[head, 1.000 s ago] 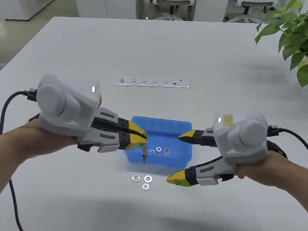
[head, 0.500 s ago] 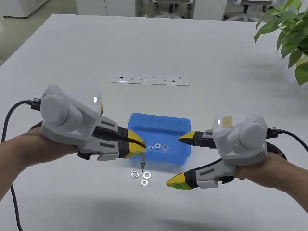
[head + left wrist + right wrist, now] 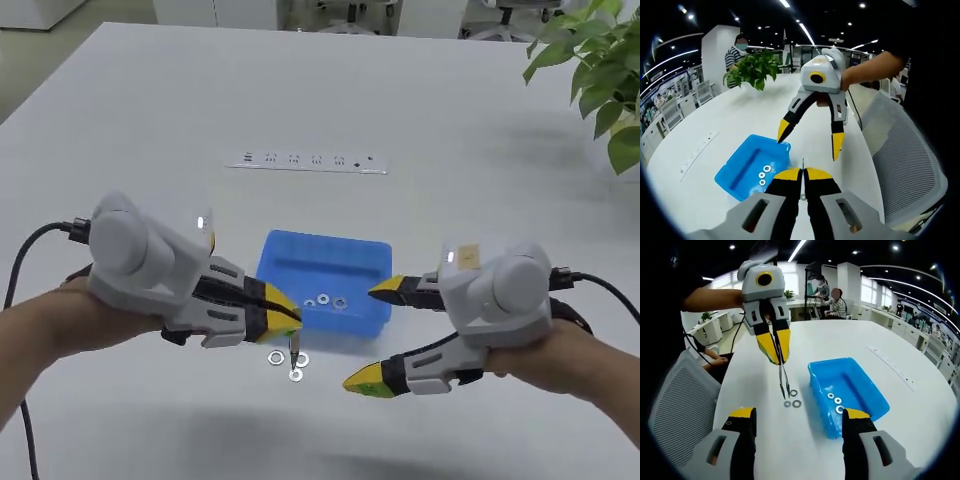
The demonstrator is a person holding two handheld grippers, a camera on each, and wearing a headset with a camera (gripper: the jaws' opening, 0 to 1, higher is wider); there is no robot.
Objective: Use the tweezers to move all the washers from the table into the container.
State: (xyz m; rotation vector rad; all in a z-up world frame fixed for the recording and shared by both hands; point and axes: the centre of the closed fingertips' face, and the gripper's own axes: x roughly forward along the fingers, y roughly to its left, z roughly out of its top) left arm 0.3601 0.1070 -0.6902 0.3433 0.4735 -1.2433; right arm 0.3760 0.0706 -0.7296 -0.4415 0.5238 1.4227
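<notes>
My left gripper [image 3: 293,312] is shut on thin metal tweezers [image 3: 294,345] that point down. Their tips sit among three loose washers [image 3: 297,375] on the white table, just in front of the blue container [image 3: 320,255]. Three more washers [image 3: 323,299] lie inside it. In the right gripper view the tweezers [image 3: 782,375] end beside the loose washers [image 3: 797,403], left of the container [image 3: 850,377]. Whether the tips hold a washer is too small to tell. My right gripper [image 3: 372,336] is open by the container's right front corner, with nothing between its jaws.
A white power strip [image 3: 305,161] lies on the table beyond the container. A green plant [image 3: 600,80] stands at the far right corner. A grey mesh chair [image 3: 900,150] is at the table's near side. People sit in the background.
My left gripper has drawn back and down, taking the tweezer tips from the container's front edge to the loose washers on the table. The right gripper has stayed open in place.
</notes>
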